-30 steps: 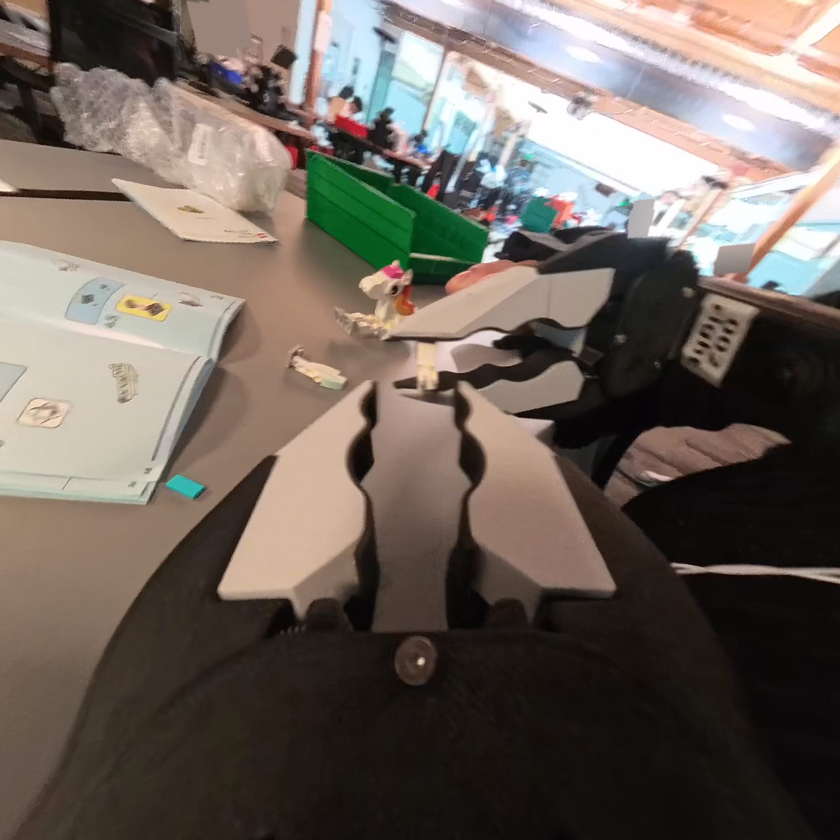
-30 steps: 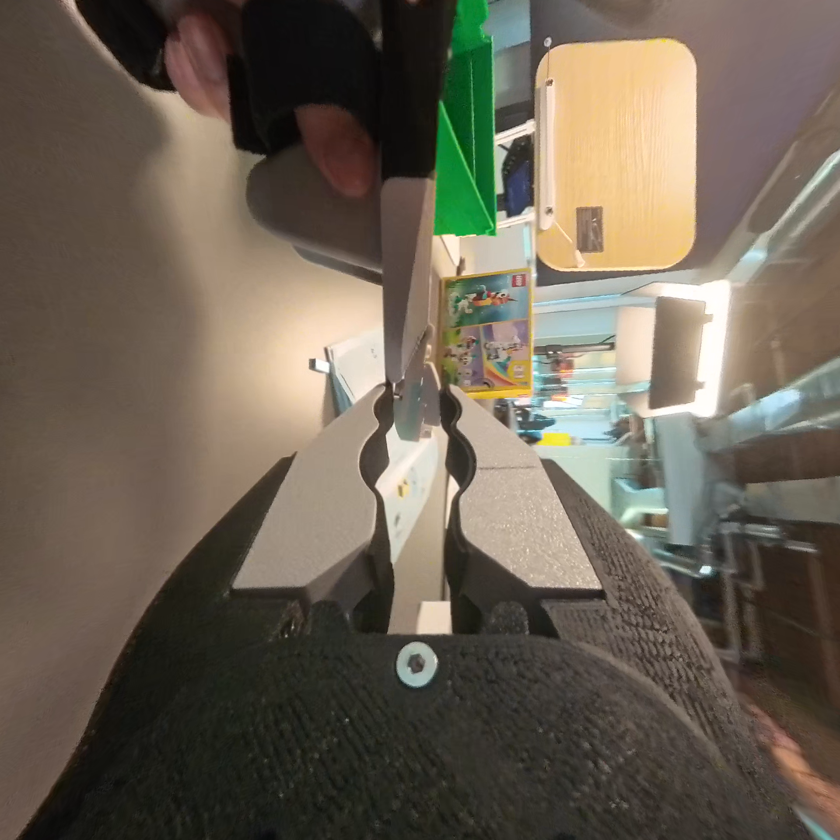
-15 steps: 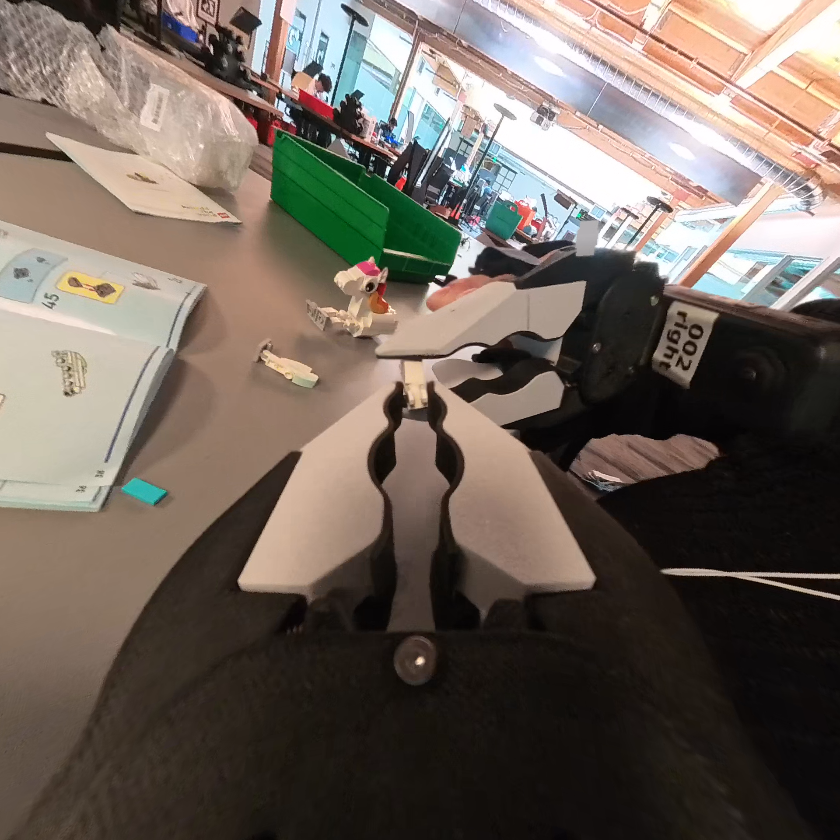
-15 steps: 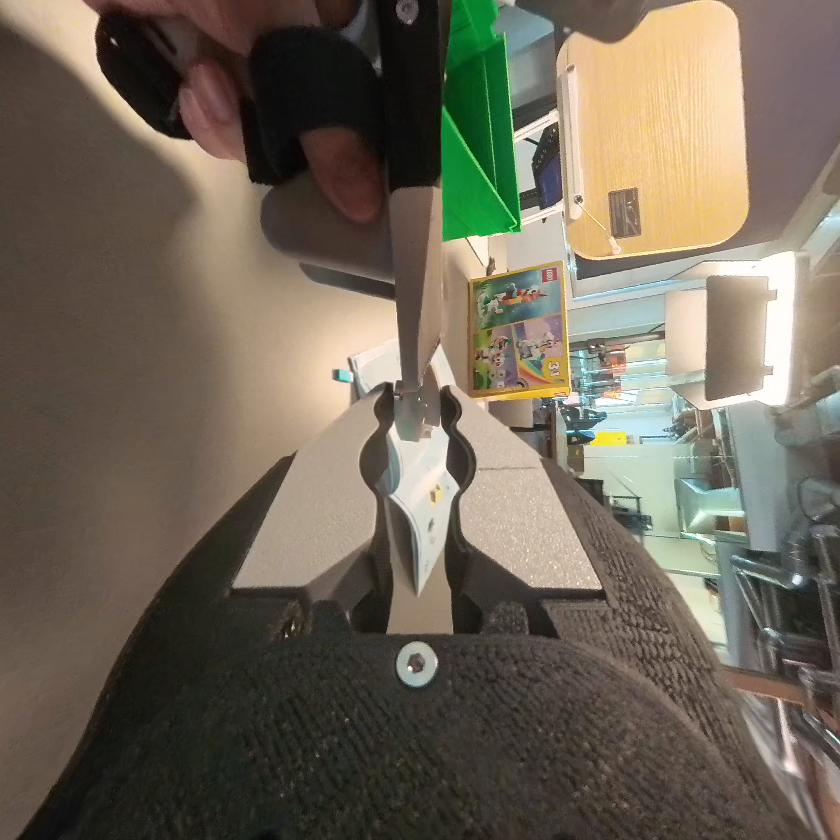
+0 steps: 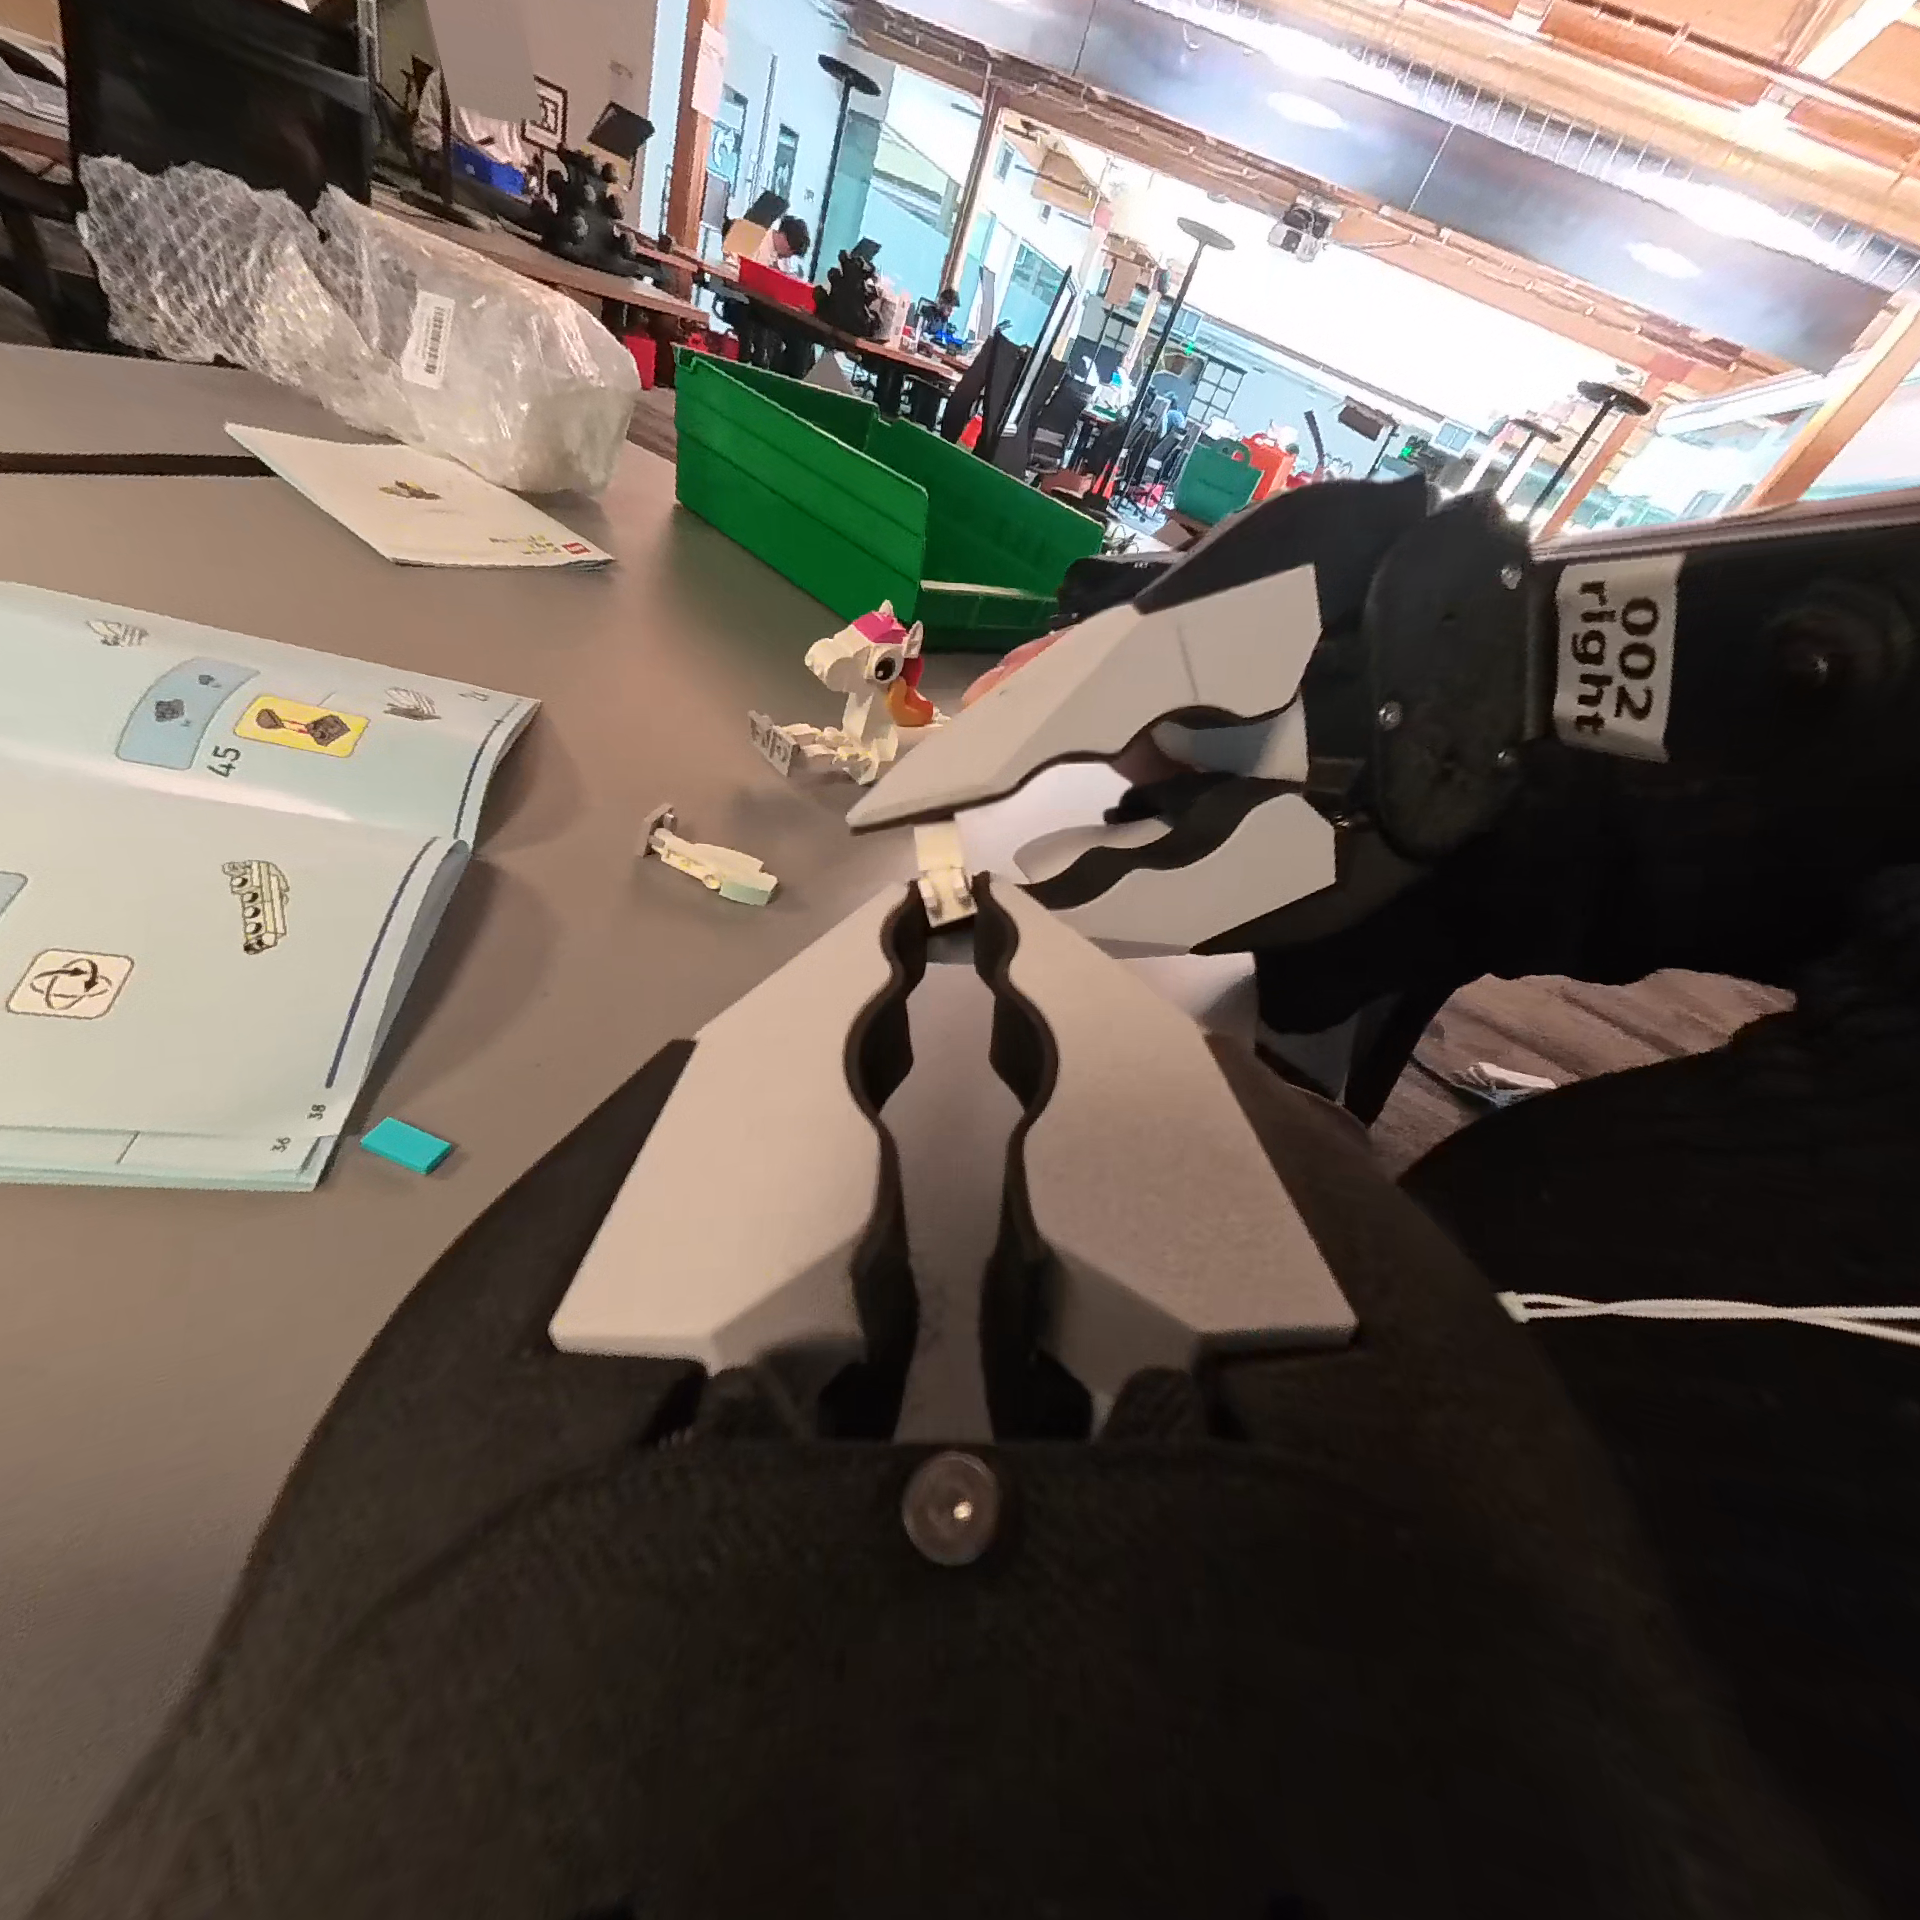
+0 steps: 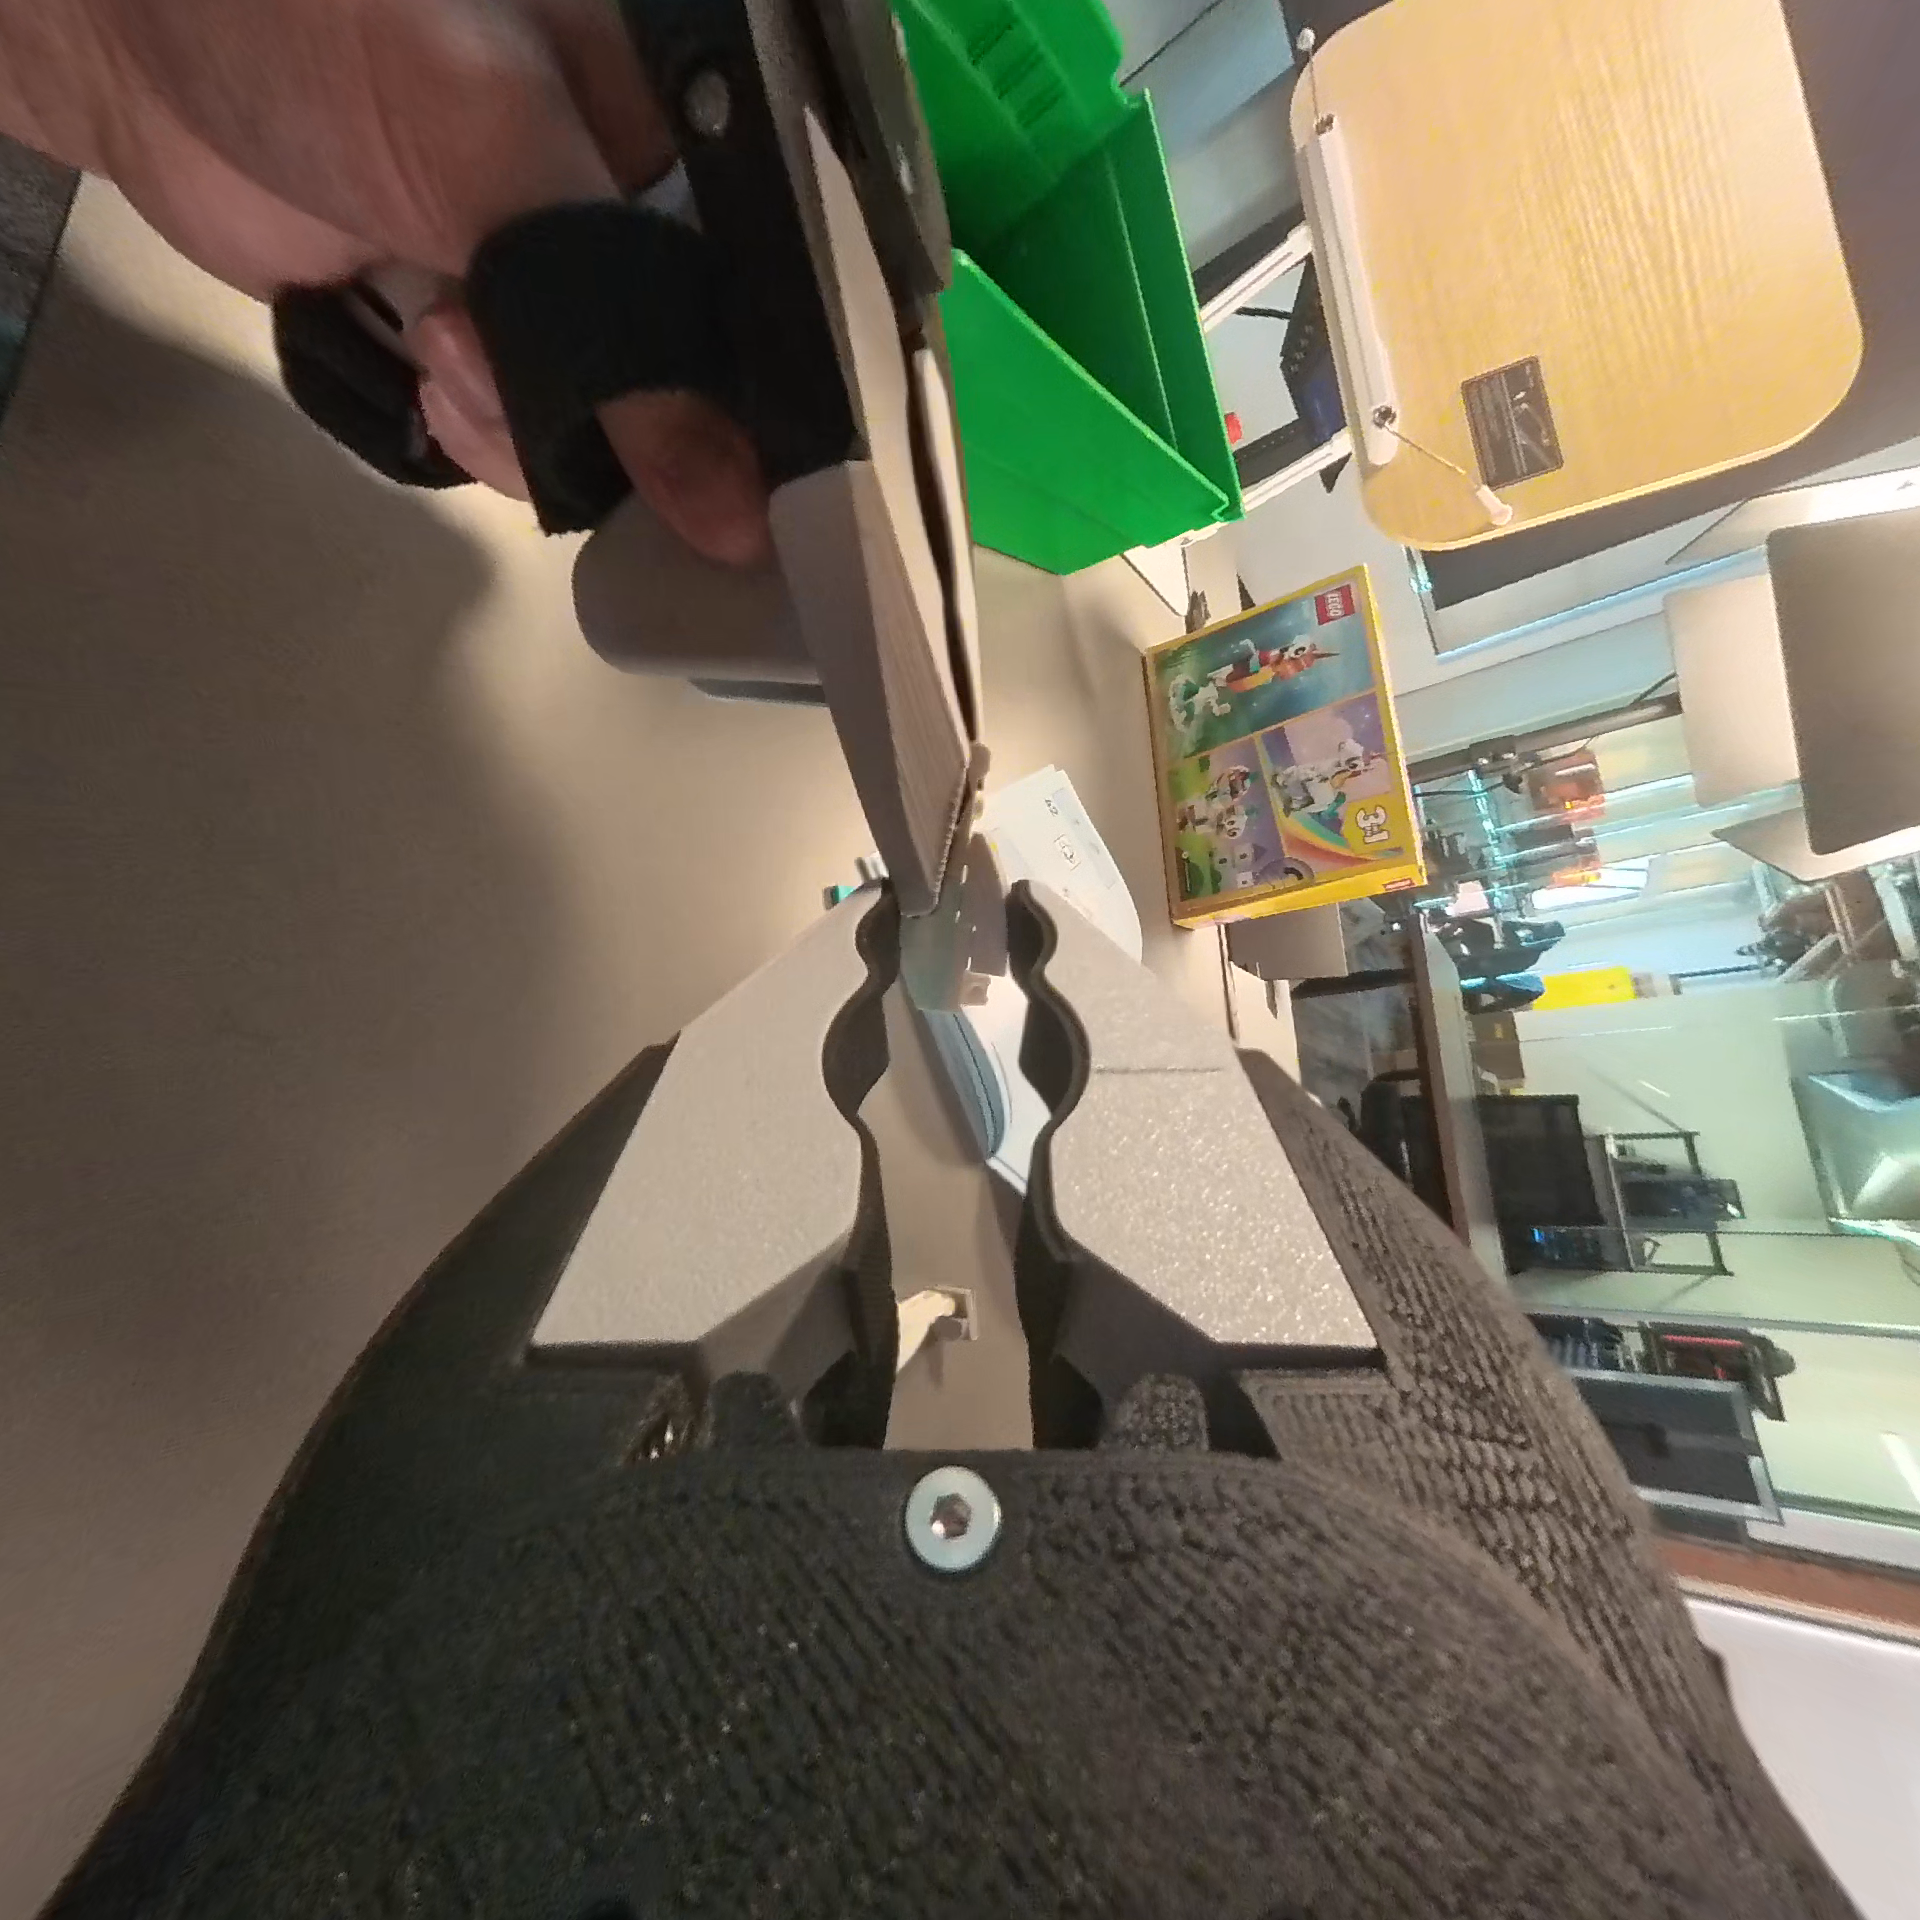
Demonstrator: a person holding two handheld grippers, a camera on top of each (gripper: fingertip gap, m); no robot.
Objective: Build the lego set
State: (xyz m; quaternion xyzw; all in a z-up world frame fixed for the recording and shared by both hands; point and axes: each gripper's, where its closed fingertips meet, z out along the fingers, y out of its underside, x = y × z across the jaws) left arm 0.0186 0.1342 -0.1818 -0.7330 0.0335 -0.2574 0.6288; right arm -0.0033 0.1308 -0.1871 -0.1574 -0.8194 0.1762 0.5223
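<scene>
The left gripper (image 5: 948, 902) pinches a small white lego piece (image 5: 943, 881) at its fingertips, above the grey table (image 5: 582, 935). The right gripper (image 6: 940, 914) meets it tip to tip, fingers closed on the same piece (image 6: 961, 925). A white lego figure (image 5: 862, 694) stands near the green bin (image 5: 831, 499).

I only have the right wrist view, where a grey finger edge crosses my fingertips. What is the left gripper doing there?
Observer: The left gripper is shut on a small white piece, pinched at its very tips.
Operator: Where's the built part?
Observer: A white figure with a pink mane stands on the table in front of the green bin.
Operator: Anything behind that?
Observer: A crumpled clear plastic bag.
</scene>
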